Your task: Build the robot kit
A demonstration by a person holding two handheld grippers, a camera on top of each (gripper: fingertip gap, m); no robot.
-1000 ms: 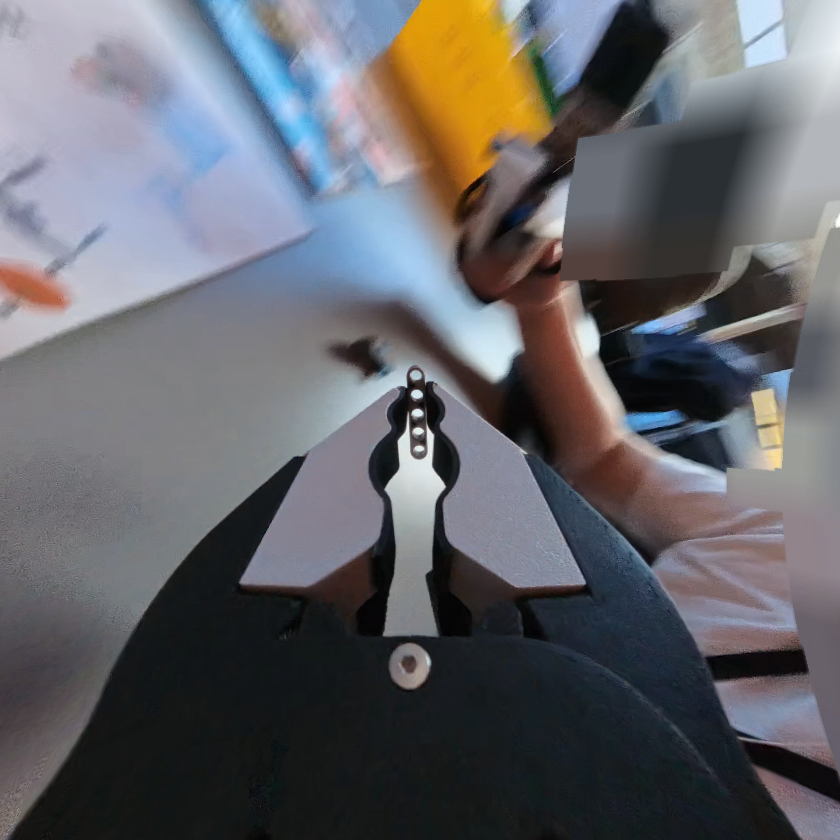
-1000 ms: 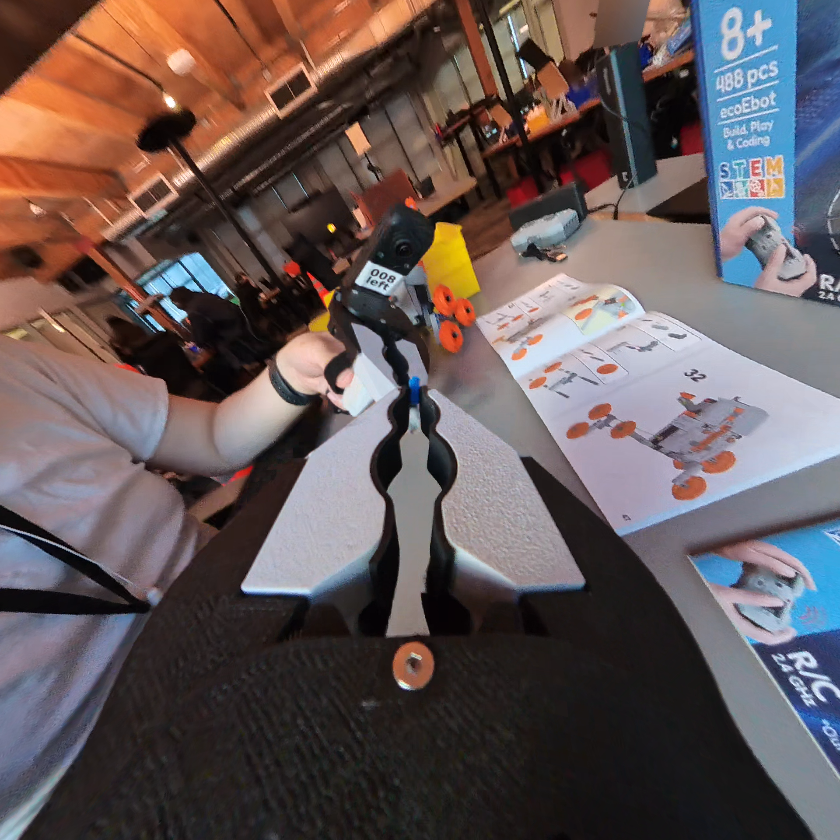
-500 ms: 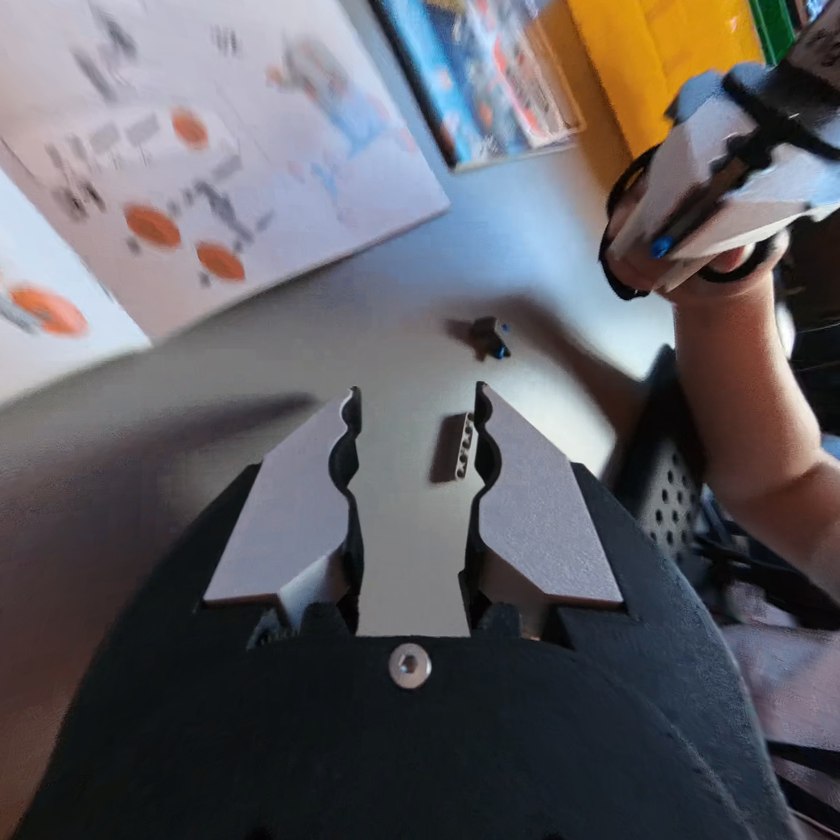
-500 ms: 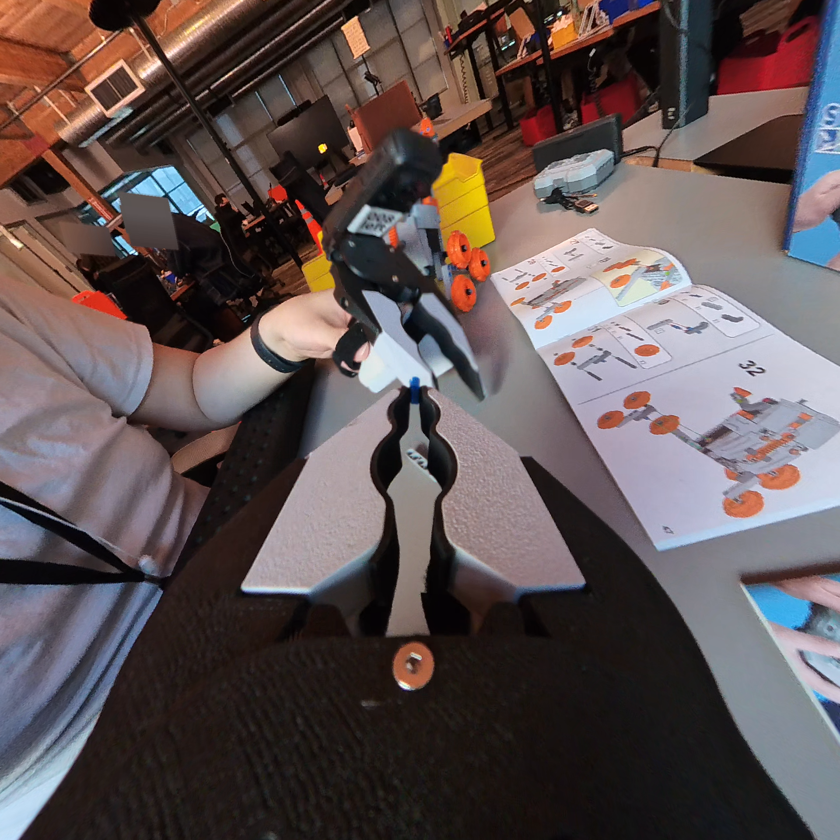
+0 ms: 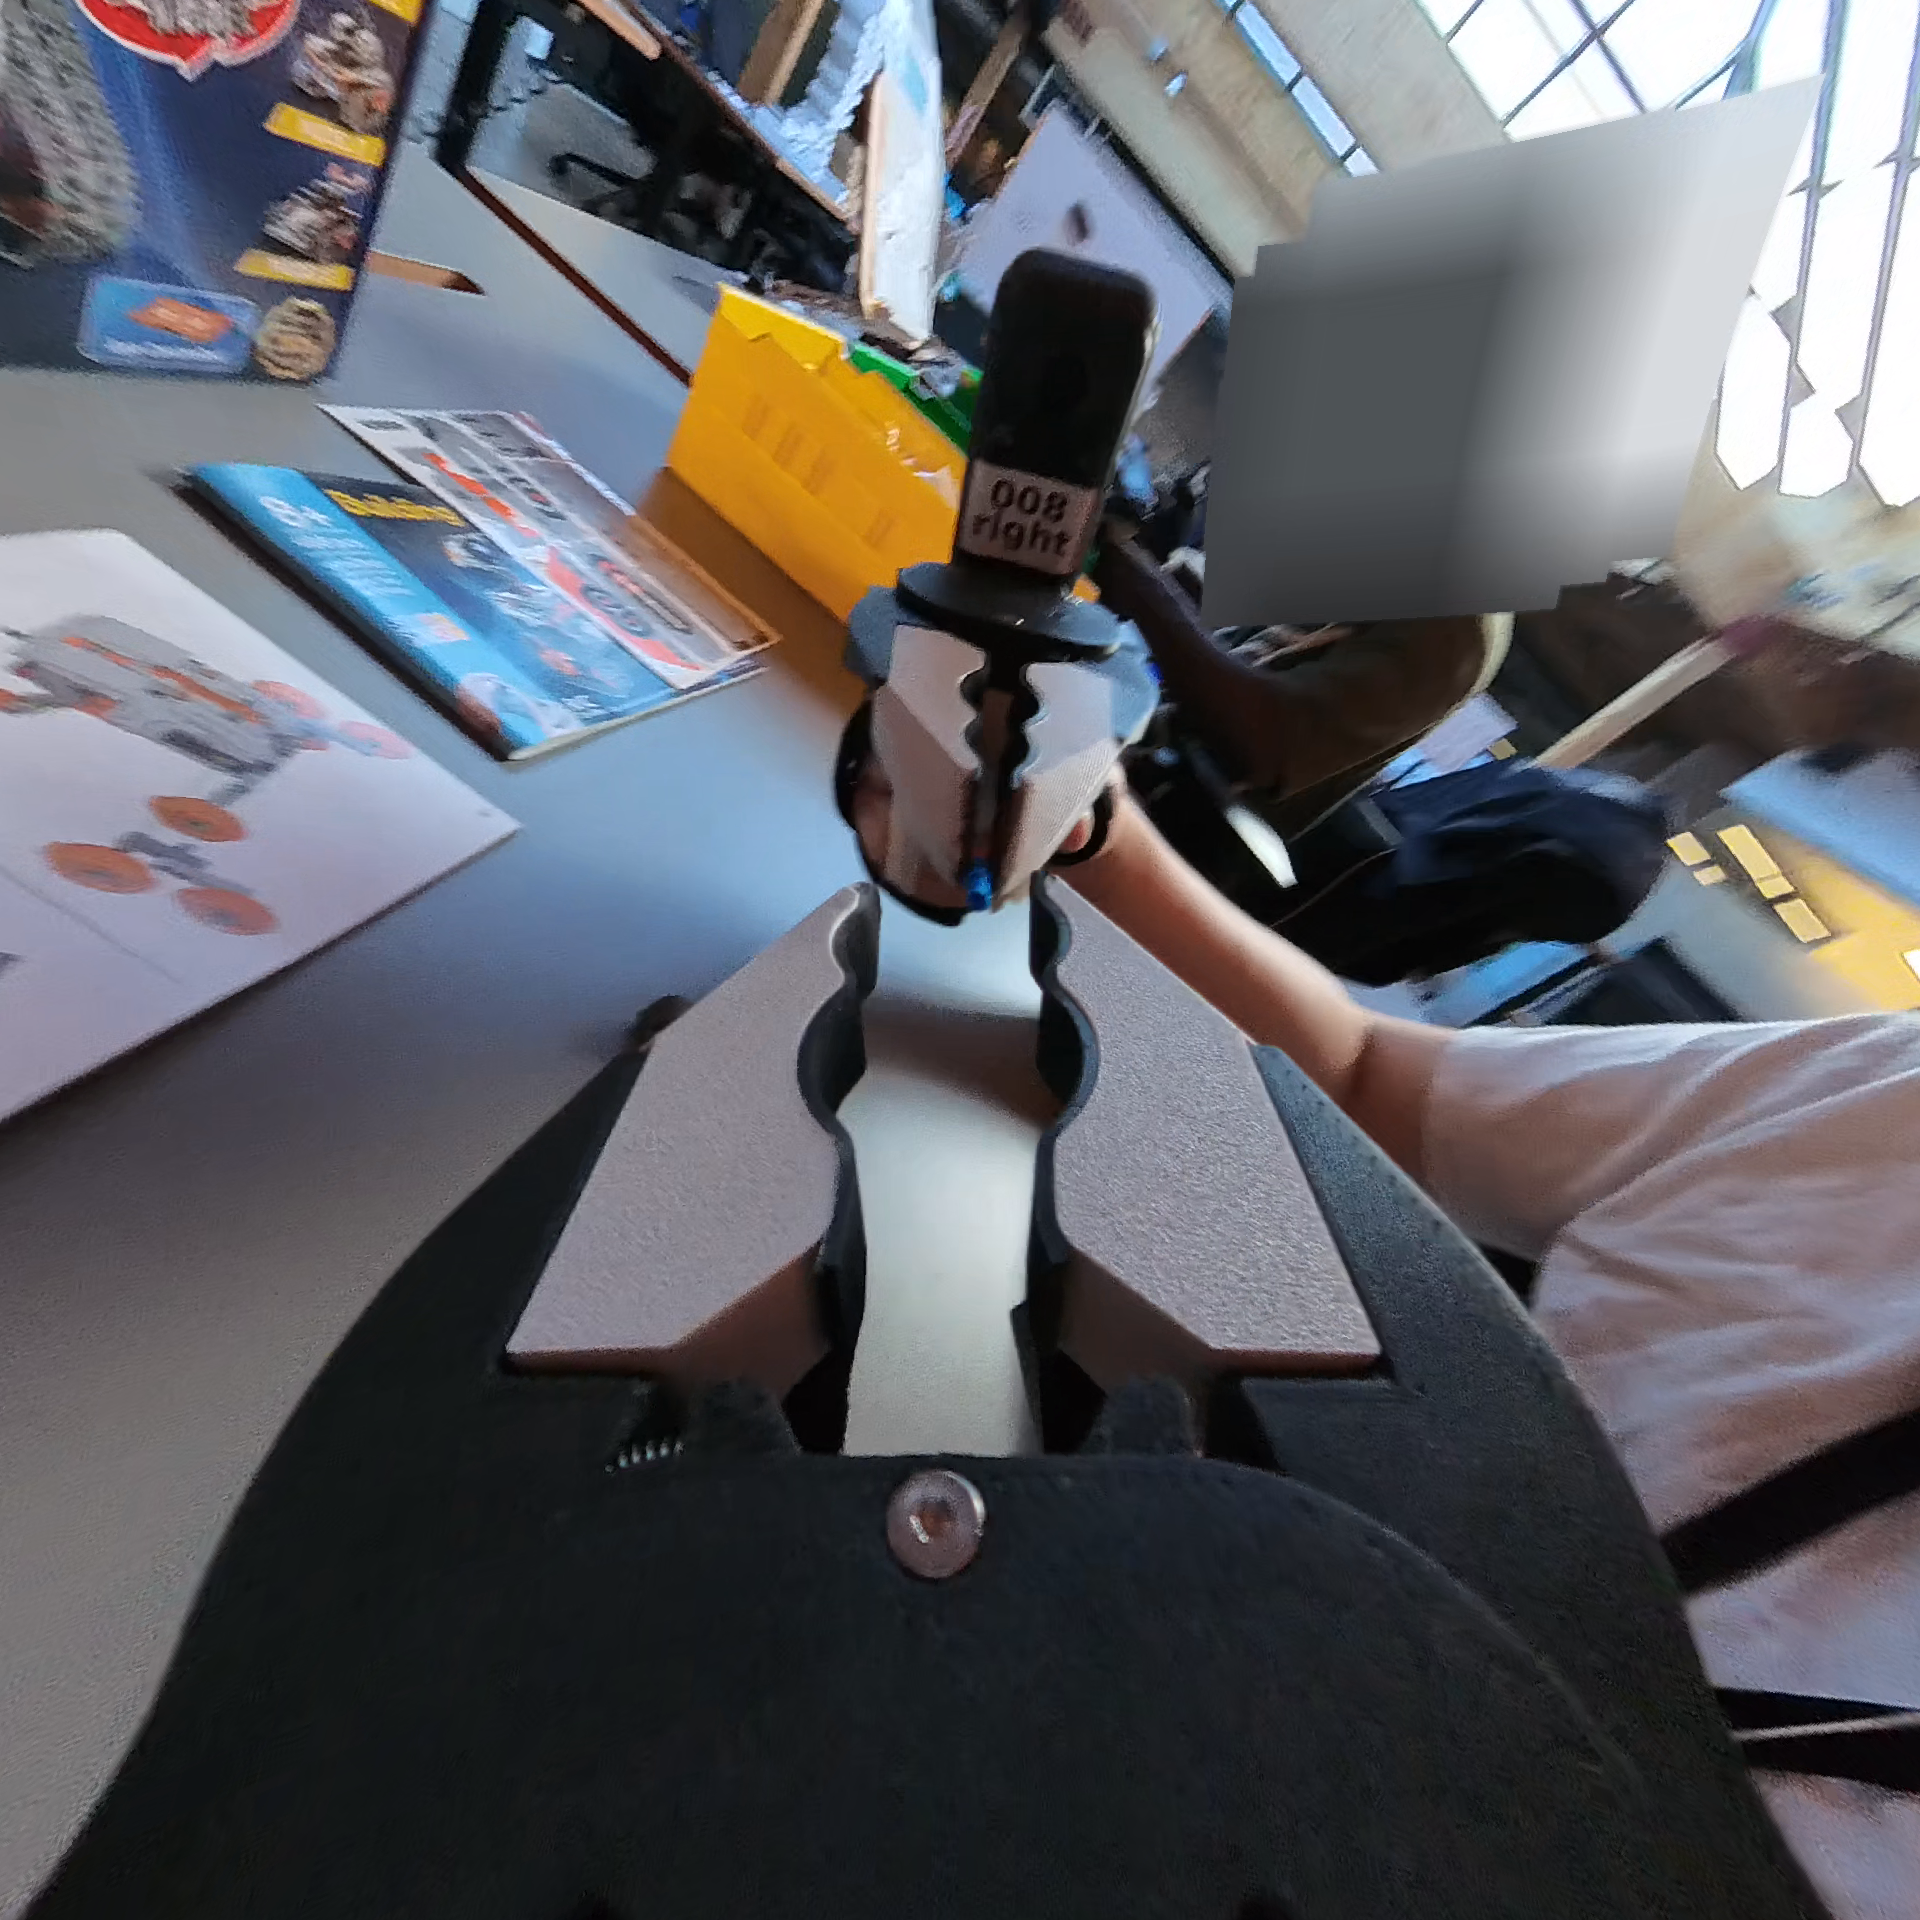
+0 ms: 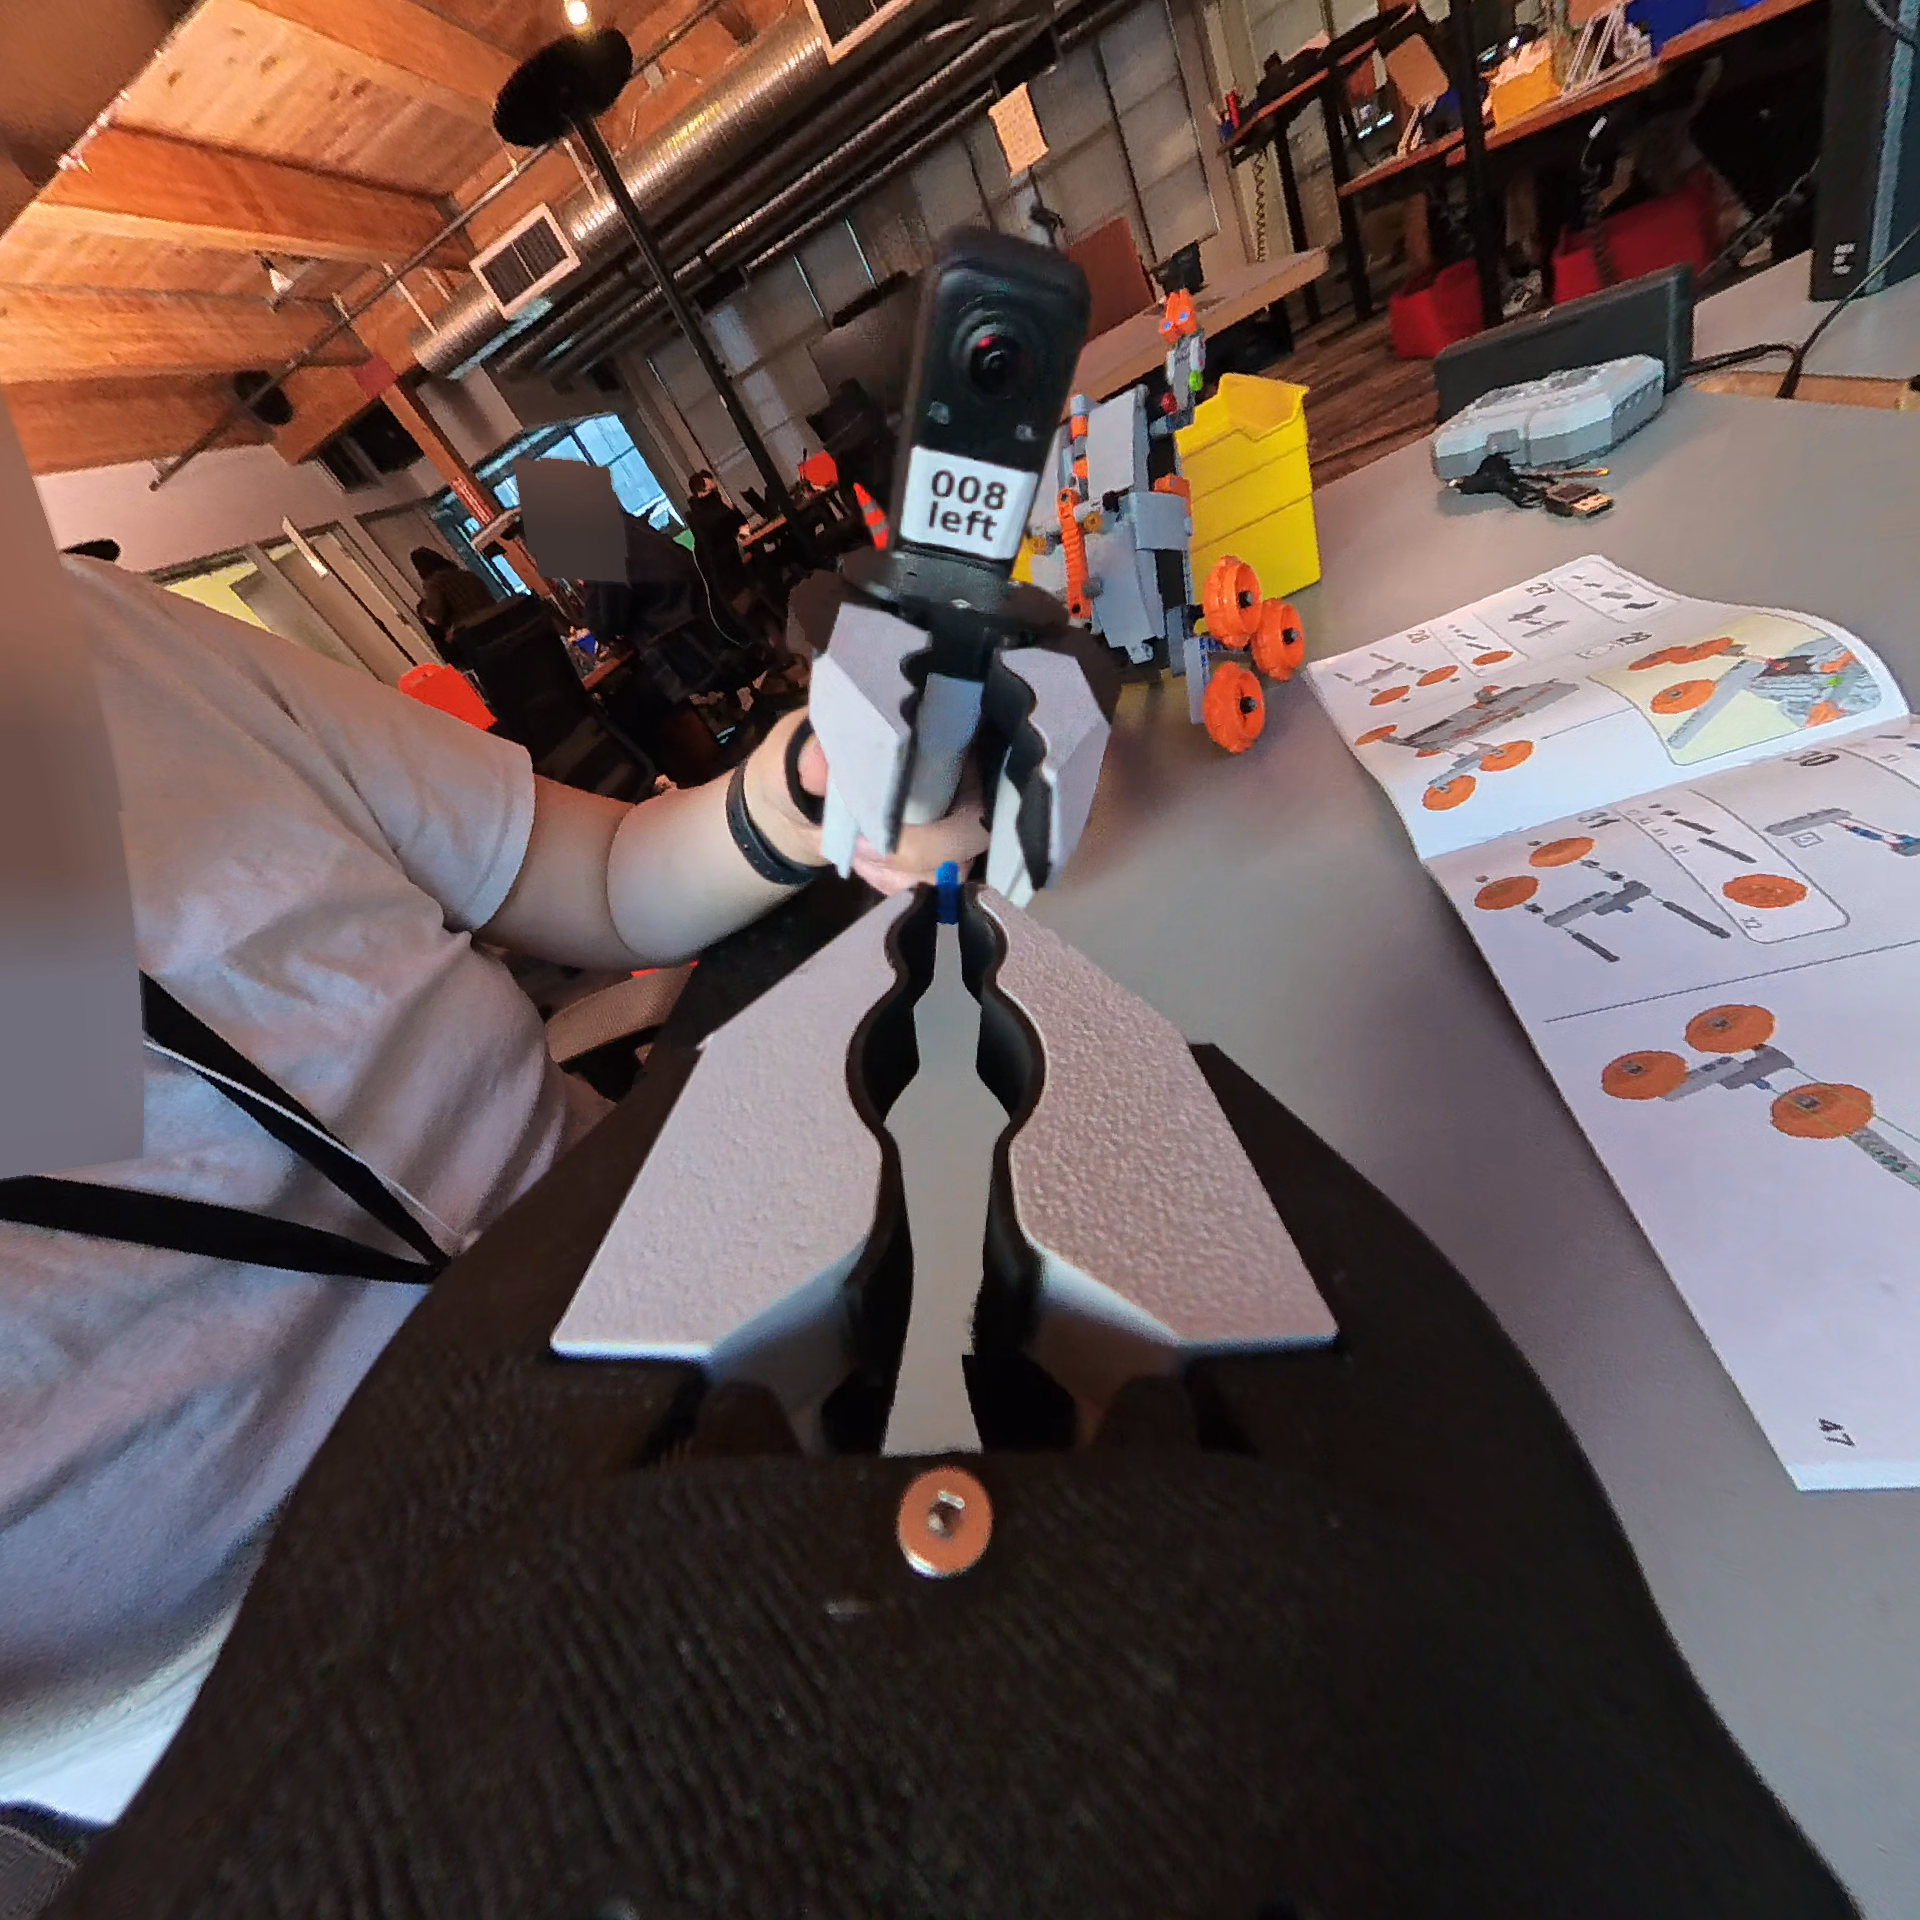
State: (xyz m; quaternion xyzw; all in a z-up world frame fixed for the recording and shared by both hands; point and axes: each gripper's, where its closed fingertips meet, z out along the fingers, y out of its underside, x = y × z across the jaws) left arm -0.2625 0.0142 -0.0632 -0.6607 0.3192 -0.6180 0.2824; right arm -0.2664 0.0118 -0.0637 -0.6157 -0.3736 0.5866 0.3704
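Blue peg (image 6: 947, 891), a small plastic pin of the building-kit kind, sits pinched at the very tips of the right gripper (image 6: 943, 914), whose jaws are clenched on it so that only a short blue stub pokes out past them. Seen from the left wrist view, the same peg (image 5: 976, 885) shows as a blue dot at the tip of the right gripper (image 5: 982, 878), held up above the grey table (image 5: 623, 852) and just beyond the left gripper's own fingertips.

The left gripper (image 5: 951, 914) stands released, its jaws apart with only bare table between them, holding nothing. In the right wrist view it (image 6: 940, 862) faces the right one nearly tip to tip, the peg just beside its spread fingers (image 6: 862, 748).

Farther out on the table an open instruction booklet (image 6: 1662, 935) lies to the right, showing pictures of an orange-wheeled vehicle. Beyond it a partly built grey model (image 6: 1153, 582) with orange wheels stands against a yellow bin (image 6: 1252, 499); what the bin contains cannot be told from here. In the left wrist view a yellow bin (image 5: 800, 468) has a green one (image 5: 914, 395) behind it, a blue-covered booklet (image 5: 468, 613) in front of it, and a kit box (image 5: 197, 177) stands far left. A grey controller (image 6: 1548, 416) rests at the far edge.
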